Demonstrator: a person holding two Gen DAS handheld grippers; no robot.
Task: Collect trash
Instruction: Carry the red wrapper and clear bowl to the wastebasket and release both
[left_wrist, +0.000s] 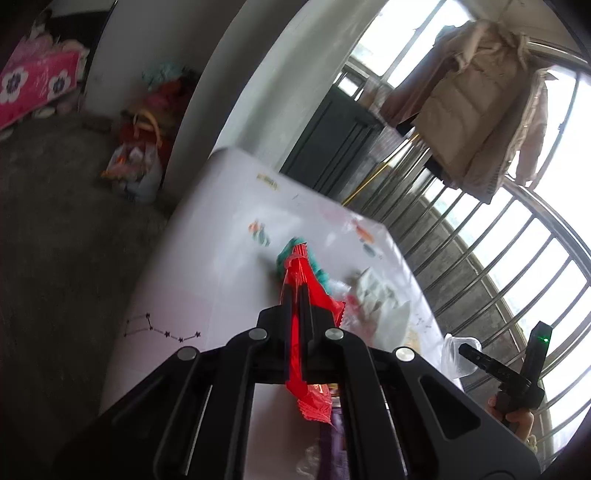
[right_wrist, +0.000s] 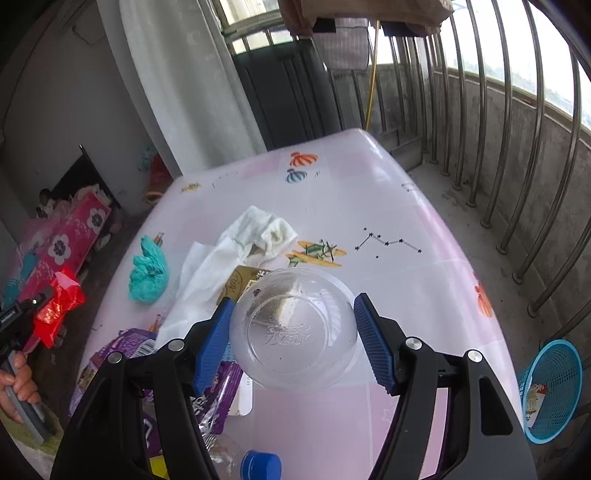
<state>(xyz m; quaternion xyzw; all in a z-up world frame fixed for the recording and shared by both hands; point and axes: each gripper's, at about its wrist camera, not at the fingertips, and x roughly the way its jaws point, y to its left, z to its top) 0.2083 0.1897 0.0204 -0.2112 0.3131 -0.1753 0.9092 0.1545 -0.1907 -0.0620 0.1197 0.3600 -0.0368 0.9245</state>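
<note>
Home balcony, enclosed w/ curved steel railing (right_wrist: 517, 206) along the right side, bare concrete floor (right_wrist: 436, 177) and parapet. Jackets (left_wrist: 476, 118) hang drying on the rail at the far end. Table (right_wrist: 369, 206) w/ kids' cartoon-print cloth stands in the middle. Blue bin (right_wrist: 554, 387) near right on the floor. Far left, thru a doorway: pink floral bedding (right_wrist: 70, 240). Lived-in, domestic, cluttered w/ bags (left_wrist: 140, 162) by the pillar.

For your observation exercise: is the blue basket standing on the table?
No, the blue basket stands on the concrete floor beside the table.
</note>
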